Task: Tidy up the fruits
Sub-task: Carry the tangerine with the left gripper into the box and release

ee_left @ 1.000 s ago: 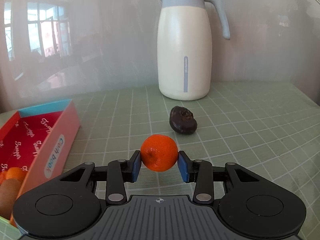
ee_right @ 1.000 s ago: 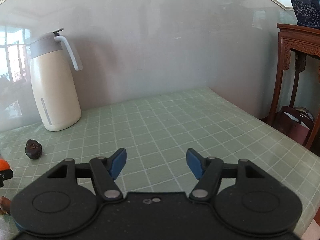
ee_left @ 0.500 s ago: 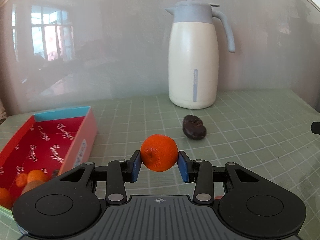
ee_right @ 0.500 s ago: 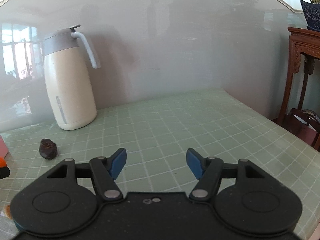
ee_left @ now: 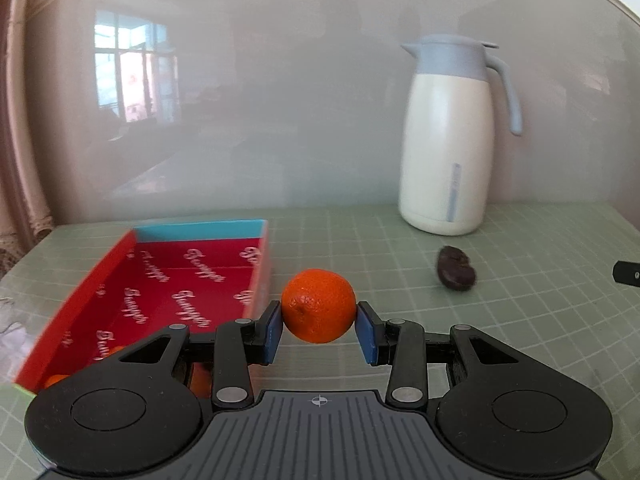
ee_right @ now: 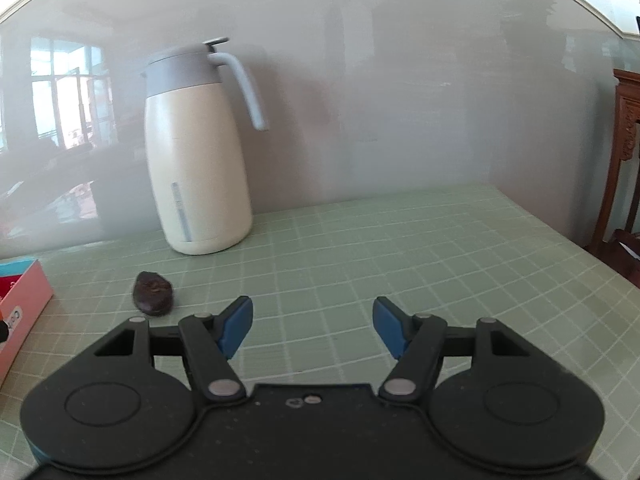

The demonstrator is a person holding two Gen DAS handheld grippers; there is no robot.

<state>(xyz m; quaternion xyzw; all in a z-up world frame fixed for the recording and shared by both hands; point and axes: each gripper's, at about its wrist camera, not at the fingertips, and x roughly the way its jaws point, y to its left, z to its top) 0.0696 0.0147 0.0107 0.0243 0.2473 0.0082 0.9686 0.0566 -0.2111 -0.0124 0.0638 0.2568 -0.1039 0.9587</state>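
The mandarin (ee_left: 318, 305) sits pinched between the two blue pads of the left gripper (ee_left: 319, 330), held clear of the green checked tablecloth (ee_left: 520, 320) and just to the right of the red box's near corner. Both pads press against the fruit's sides, stem end turned towards the camera.

The red box (ee_left: 160, 280) lies open to the left — red lining with white script, a light-blue far wall, a pink outer side. At its near end, mostly hidden behind the gripper's black body, a few orange fruits (ee_left: 56, 380) show through; how many, I cannot tell.

To the right of the held mandarin, well apart from it, a dark wrinkled fruit (ee_left: 456, 273) rests on the cloth. Behind that stands a cream thermos jug (ee_left: 446, 140) with a grey-blue lid and handle, upright against the glossy wall.

The right gripper (ee_right: 312, 330) hovers over bare cloth with its fingers spread and nothing between them. From its view the dark fruit (ee_right: 153, 293) lies just beyond the left finger, the jug (ee_right: 196, 160) farther back, and the box's pink side (ee_right: 24, 312) at the left edge. A carved wooden stand (ee_right: 624, 160) shows at the far right.
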